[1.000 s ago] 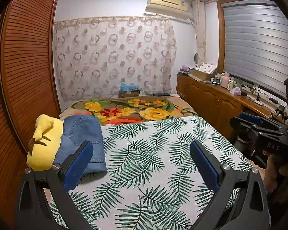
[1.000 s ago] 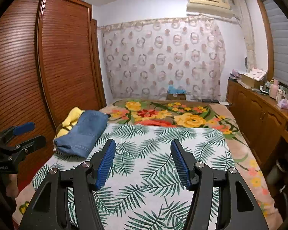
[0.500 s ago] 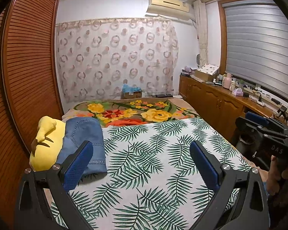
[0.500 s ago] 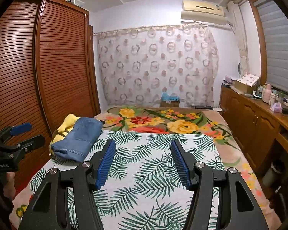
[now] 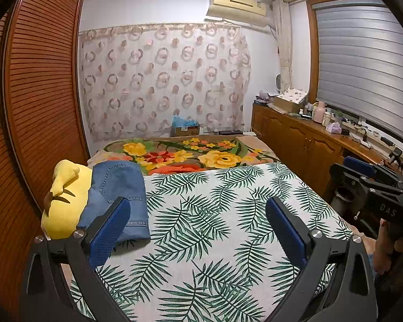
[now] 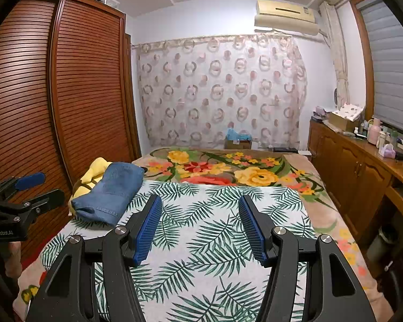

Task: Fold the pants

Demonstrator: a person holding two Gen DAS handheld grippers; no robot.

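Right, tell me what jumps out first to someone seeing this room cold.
The palm-leaf sheet covering the near part of the bed grabs the eye, with a bright floral blanket beyond it. At the sheet's left edge, by the slatted wooden wardrobe, folded blue denim pants lean on a yellow plush toy. Both tools hover open and empty over the sheet: left tool, right tool.

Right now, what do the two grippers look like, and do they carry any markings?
Both are matte black frames with silver screws. The left gripper has two fingers faced with blue textured pads; its body reads "GenRobot.AI". The right gripper has ribbed blue pads; its body shows "DAS". No sleeves or cables show.
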